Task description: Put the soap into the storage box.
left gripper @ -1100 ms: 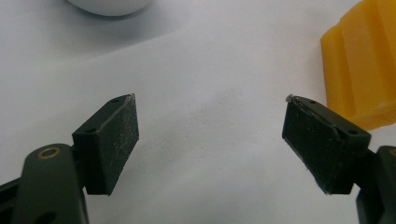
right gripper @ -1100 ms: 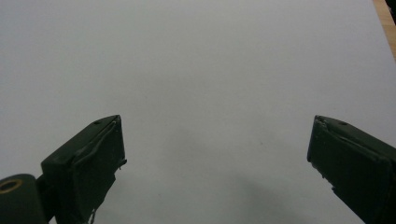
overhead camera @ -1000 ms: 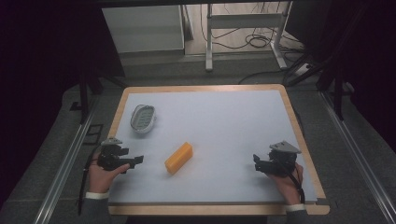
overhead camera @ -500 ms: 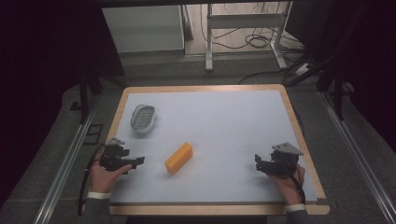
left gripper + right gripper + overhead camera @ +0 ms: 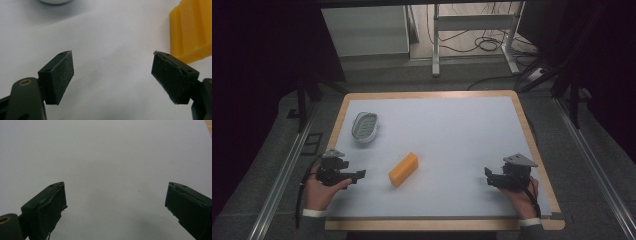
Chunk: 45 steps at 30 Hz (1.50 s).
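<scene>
An orange-yellow block lies near the middle front of the white table top. In the left gripper view the same block sits at the upper right, just beyond the right jaw. My left gripper rests low at the front left, pointing toward the block, open with nothing between its jaws. My right gripper sits at the front right, open over bare table. A small oval metal dish stands at the left, behind the left gripper.
The table has a wooden rim. A pale curved edge of the dish peeks in at the top of the left gripper view. Metal stand legs and cables lie on the floor behind the table.
Both hands have drawn slightly nearer to the table's front edge. The block and dish have not moved.
</scene>
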Each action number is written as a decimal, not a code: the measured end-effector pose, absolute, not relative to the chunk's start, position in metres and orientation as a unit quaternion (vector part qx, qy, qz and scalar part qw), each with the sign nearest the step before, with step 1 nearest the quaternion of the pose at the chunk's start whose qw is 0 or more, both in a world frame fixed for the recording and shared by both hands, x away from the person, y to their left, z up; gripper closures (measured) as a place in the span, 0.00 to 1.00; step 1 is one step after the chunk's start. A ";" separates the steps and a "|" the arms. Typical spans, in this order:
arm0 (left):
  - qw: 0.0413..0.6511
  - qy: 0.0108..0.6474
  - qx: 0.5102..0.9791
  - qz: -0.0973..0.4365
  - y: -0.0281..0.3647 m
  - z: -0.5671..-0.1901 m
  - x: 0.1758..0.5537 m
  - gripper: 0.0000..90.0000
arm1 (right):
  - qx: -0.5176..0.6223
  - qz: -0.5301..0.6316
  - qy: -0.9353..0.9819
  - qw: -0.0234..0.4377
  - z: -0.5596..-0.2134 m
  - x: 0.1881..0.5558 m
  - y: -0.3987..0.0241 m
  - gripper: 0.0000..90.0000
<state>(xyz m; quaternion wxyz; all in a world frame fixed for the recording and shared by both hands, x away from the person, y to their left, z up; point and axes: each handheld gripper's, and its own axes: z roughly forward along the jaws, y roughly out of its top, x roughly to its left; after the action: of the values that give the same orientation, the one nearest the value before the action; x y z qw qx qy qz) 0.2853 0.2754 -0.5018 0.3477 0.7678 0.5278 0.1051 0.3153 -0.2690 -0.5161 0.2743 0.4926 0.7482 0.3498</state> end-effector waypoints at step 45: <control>0.350 0.464 0.806 0.111 0.218 -0.438 0.304 0.25 | 0.500 0.362 0.739 0.270 -0.513 0.312 -0.276 0.07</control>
<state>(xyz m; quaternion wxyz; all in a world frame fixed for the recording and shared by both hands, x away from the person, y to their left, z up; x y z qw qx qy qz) 0.3036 0.2178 -0.4381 0.3504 0.8058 0.4642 0.1114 0.3119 -0.2758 -0.5133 0.2704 0.4997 0.7389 0.3621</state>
